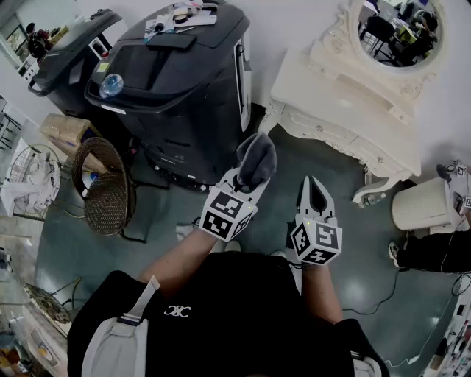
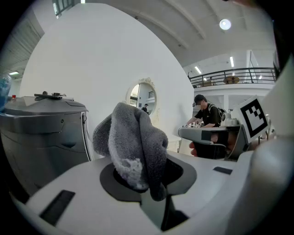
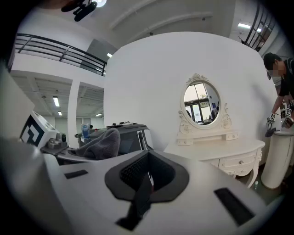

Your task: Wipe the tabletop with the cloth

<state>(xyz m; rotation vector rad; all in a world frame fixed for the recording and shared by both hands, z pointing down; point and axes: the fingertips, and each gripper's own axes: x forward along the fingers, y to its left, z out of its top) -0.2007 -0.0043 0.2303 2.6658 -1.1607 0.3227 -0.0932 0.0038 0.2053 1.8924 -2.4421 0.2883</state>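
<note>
Beyond cloth (image 1: 256,158): vanity table (image 1: 335,99), black appliance (image 1: 184,81)

Straight ahead of the left gripper (image 1: 249,179), a bulky black plastic cabinet (image 1: 184,66). Ahead and to the right of the right gripper (image 1: 316,193), an ornate cream dressing table (image 1: 316,81) with an oval mirror (image 1: 397,29), against a plain white wall (image 1: 294,22). Below both, a glossy dark grey floor (image 1: 287,166).

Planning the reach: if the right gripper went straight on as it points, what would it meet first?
Likely the left end of the dressing table. The right gripper, shut and empty, aims about there. Depth is unclear, so it might slip past to the wall.
</note>
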